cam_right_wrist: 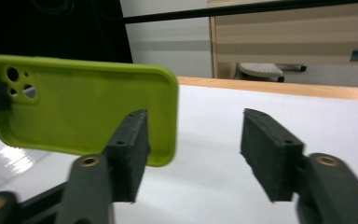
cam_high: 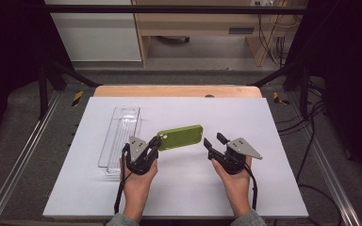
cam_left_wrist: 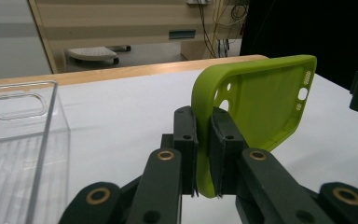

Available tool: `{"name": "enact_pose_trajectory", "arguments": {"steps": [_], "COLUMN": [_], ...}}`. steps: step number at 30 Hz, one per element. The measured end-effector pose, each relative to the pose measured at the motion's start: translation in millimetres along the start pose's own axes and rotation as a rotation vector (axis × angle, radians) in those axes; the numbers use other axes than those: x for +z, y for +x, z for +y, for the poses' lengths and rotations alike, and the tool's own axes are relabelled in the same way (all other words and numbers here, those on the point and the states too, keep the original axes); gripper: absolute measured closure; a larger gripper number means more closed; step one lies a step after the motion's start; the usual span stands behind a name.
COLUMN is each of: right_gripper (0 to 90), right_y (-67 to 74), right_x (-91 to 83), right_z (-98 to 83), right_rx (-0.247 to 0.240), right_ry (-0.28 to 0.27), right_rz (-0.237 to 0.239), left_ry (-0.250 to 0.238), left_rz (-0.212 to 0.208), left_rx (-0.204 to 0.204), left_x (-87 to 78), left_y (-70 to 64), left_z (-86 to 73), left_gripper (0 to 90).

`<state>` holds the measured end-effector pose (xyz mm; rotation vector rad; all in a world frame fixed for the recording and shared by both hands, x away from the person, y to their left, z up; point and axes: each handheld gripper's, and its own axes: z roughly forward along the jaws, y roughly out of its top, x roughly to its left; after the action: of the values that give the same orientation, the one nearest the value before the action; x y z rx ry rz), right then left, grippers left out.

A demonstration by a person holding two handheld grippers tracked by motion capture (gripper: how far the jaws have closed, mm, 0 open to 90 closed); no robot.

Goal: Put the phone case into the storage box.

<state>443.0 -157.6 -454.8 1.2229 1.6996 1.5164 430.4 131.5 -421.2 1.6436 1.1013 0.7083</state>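
Risk hangs on a thin pinch as the left hand-held gripper clamps one corner of a lime-green soft phone case above the white worktop, the right hand-held gripper spread nearby; the floppy case could slip out.

A white board lies under both pairs of jaws and runs on ahead of them to a strip of wooden tabletop. Beyond the jaws, past that strip, a light wooden desk stands on the floor, with a white footed base beneath it. Dark cables hang ahead and to the right of the jaws. A metal rail runs well out to their left, with yellow-and-black tape ahead of them on that side.
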Motion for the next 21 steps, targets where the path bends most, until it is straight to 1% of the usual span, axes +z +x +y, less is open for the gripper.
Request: {"name": "enact_pose_trajectory", "arguments": {"steps": [2, 4, 8, 10, 15, 16, 18, 21], "right_gripper": [35.8, 31.6, 24.3, 21.8, 16.7, 16.2, 13.2, 13.5], "right_y": [-0.4, 0.3, 2.1, 0.5, -10.7, -13.7, -20.4, -29.1], "right_x": [0.9, 1.0, -0.4, -2.9, -14.6, -17.7, -24.4, -34.8], "right_z": [-0.7, -1.5, -2.6, -2.7, -5.0, -5.9, -7.6, -9.3], "right_rx": [-0.018, -0.046, -0.092, -0.11, -0.158, -0.161, -0.168, -0.174], "right_ry": [0.006, 0.012, 0.047, 0.054, 0.066, 0.07, 0.072, 0.08], "right_rz": [0.005, 0.001, -0.003, 0.001, -0.002, 0.001, 0.021, 0.017], "left_ry": [0.002, 0.004, 0.006, 0.004, 0.001, 0.002, 0.003, 0.006], "left_rz": [0.0, 0.002, 0.01, 0.011, 0.023, 0.026, 0.031, 0.041], "left_rx": [0.001, 0.006, 0.037, 0.043, 0.058, 0.064, 0.073, 0.086], "left_x": [-1.6, -2.9, -6.0, -8.0, -12.4, -13.1, -14.2, -16.3], "left_y": [3.7, 6.8, 11.4, 14.6, 24.2, 26.3, 30.5, 37.2], "left_z": [1.0, 2.0, 5.5, 8.2, 15.1, 16.2, 18.5, 22.2], "left_gripper": [82.0, 82.0, 82.0, 82.0, 81.9, 82.0, 81.9, 82.0]}}
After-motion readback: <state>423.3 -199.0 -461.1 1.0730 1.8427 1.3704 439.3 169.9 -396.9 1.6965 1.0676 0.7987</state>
